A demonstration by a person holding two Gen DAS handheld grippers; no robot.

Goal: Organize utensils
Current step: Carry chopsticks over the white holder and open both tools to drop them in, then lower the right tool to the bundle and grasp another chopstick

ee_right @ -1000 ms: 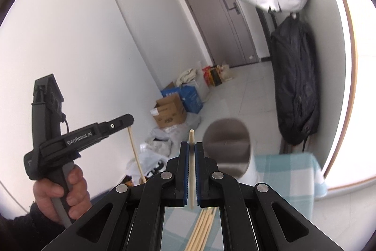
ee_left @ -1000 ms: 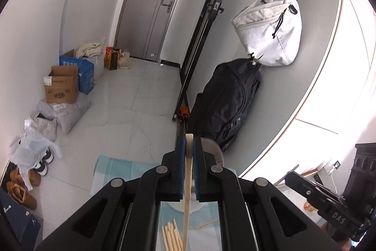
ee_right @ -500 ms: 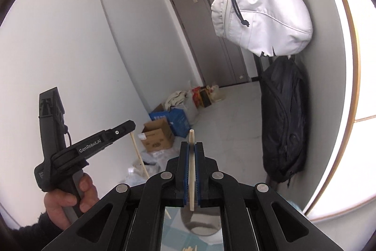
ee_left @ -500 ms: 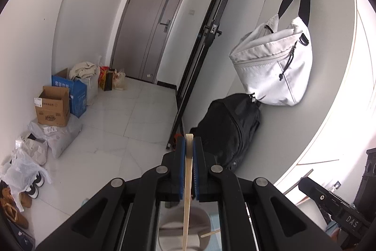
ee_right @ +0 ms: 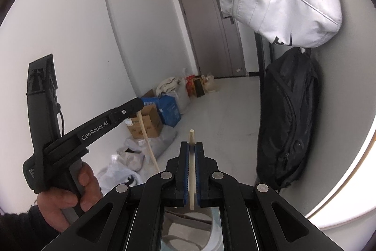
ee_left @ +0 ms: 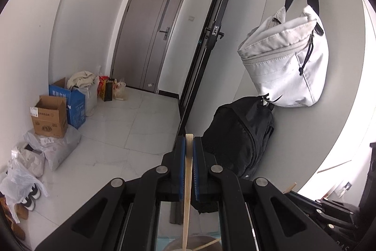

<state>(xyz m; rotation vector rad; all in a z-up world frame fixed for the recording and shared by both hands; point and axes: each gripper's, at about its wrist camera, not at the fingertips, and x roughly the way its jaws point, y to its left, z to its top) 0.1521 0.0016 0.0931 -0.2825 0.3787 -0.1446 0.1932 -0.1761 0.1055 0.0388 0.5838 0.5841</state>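
Observation:
My left gripper (ee_left: pixel 189 142) is shut on a wooden chopstick (ee_left: pixel 186 192) that runs down between its blue pads; its lower end hangs over the grey utensil holder (ee_left: pixel 175 245) at the bottom edge, where another chopstick (ee_left: pixel 209 244) leans. My right gripper (ee_right: pixel 191 147) is shut on a pale chopstick (ee_right: pixel 192 171), whose top pokes out above the pads. Below it stands the round holder (ee_right: pixel 215 227), seen between the arms. In the right wrist view the left gripper (ee_right: pixel 138 106) is held by a hand (ee_right: pixel 65 194) at the left, its chopstick (ee_right: pixel 148 138) hanging down.
A white bag (ee_left: pixel 286 62) hangs on the wall above a black backpack (ee_left: pixel 239 140). Cardboard boxes (ee_left: pixel 49 119), plastic bags and shoes (ee_left: pixel 30 197) line the left wall before a grey door (ee_left: pixel 152 34). A strip of blue-checked cloth (ee_left: pixel 164 239) shows at the bottom.
Both grippers have swung upward with their chopsticks. The checked cloth and loose chopsticks have dropped out of view, and the holder has slid to the bottom of both views.

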